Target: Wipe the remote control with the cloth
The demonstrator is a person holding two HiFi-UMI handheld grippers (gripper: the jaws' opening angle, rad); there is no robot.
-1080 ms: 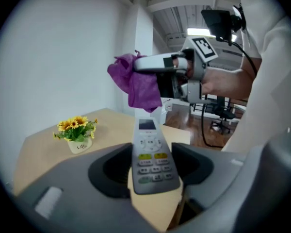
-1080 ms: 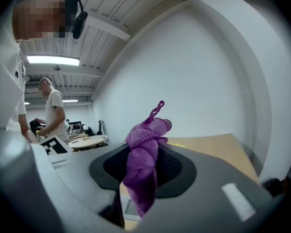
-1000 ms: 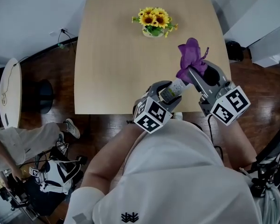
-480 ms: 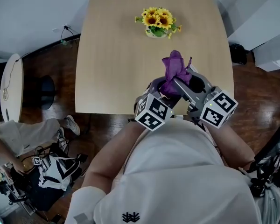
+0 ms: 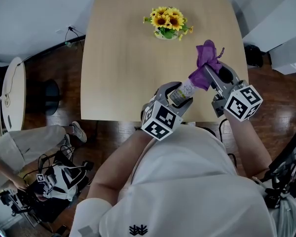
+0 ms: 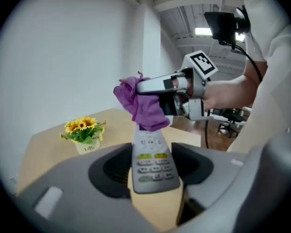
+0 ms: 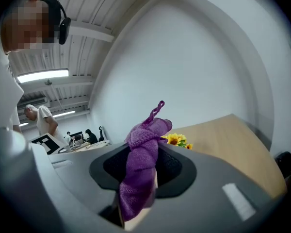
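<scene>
Clearly the left hand-held gripper (image 6: 153, 171) is clamped, jaws partly closed, on the near end of the remote control (image 6: 152, 157). The right hand-held gripper (image 7: 141, 181) is pinched tight on the purple cloth (image 7: 144, 152), whose bunched end touches the remote's far tip. Both hang over the near right edge of the bench (image 5: 123, 48).

Most of the remote juts out beyond its grip. I judge that a firm push at the far tip could lever it round or slide it free, and from there it would likely miss the bench and hit the wooden floor (image 5: 54, 78). The cloth is twisted into a thin rope, so little of it meets the surface, and it may tug loose or let a hard jaw knock the keys.

The remote is a slim grey bar of smooth, hard plastic with small raised buttons, two of them yellow-green. The cloth looks soft and knitted, with a loop at its top. The bench is pale, matte wood with rounded corners, and sunflowers (image 5: 166, 21) in a small white pot stand at its far side.
</scene>
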